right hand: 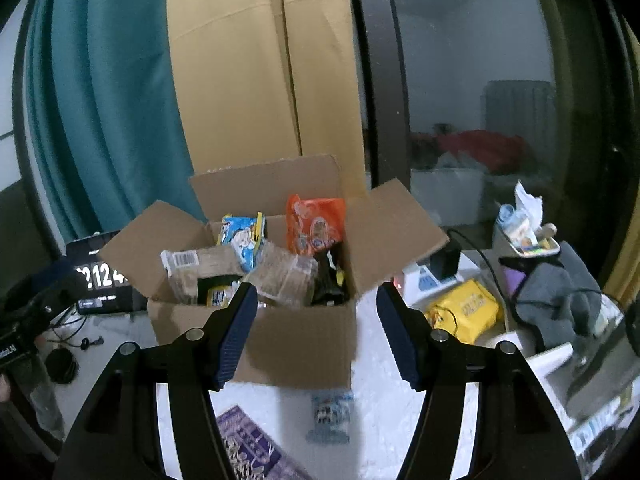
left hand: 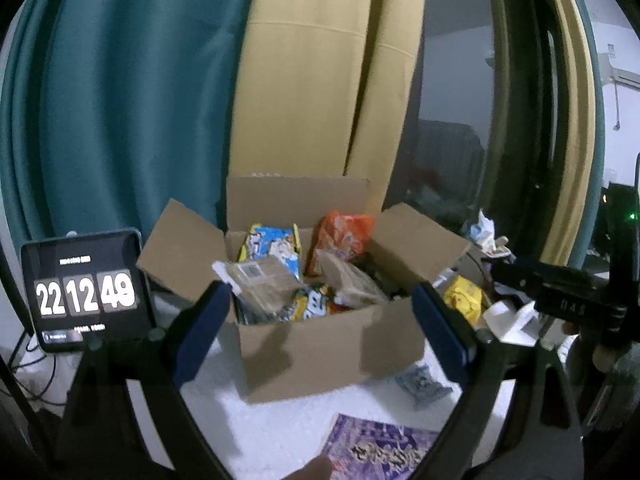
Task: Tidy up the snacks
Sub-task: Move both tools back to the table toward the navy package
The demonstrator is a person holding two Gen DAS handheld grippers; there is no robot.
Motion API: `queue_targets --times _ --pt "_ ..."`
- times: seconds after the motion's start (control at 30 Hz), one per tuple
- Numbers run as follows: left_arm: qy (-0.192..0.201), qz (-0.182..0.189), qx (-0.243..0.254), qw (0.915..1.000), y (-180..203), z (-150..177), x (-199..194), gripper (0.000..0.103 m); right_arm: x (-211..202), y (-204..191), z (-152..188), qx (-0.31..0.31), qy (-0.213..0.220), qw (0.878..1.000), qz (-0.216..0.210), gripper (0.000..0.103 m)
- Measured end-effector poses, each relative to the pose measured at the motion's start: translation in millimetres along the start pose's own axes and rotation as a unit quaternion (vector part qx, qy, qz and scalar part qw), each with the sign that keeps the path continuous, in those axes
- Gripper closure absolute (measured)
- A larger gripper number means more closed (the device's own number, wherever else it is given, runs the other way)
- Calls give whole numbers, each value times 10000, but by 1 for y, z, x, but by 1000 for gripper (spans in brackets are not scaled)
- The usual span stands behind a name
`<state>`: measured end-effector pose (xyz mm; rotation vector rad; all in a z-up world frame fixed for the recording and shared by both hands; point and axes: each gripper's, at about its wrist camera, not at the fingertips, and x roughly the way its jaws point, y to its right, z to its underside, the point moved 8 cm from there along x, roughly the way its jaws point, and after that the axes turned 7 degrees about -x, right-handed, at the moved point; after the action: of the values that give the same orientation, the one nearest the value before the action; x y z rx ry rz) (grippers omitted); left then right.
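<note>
Both tongs stand apart with nothing between their blue pads: my left tongs (left hand: 322,328) are spread wide, my right tongs (right hand: 317,334) spread less far, and each frames the cardboard box (left hand: 328,344) from the near side without touching it. I see the box sitting on the white surface (left hand: 280,420) with all four flaps folded out and its mouth facing up.

Inside, the snacks are packed mostly on end. An orange bag (right hand: 316,224) stands upright against the back right, long axis vertical. A blue and yellow bag (left hand: 272,246) stands at the back left, leaning slightly. Two brown paper-wrapped packets lie tilted across the middle: one with a barcode label (right hand: 200,268) on the left, its long axis running roughly left to right, and another (right hand: 286,274) to its right, slanting towards the orange bag. A black packet (right hand: 330,276) is wedged at the right wall.

Outside the box, a purple packet (left hand: 380,452) lies flat on the surface near me, its long axis running diagonally. A small grey-blue packet (right hand: 330,418) lies flat just in front of the box. A yellow bag (right hand: 466,312) lies to the right of the box, well apart from it. A tablet showing a clock (left hand: 86,292) stands to the left.
</note>
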<state>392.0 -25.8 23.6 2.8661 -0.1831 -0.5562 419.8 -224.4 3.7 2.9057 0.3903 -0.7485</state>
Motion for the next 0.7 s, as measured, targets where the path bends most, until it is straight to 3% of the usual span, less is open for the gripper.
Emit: queue_targets --times 0.7 --pt "-765 98 226 9968 37 97 -20 10 -55 19 120 86 -669 9977 49 37"
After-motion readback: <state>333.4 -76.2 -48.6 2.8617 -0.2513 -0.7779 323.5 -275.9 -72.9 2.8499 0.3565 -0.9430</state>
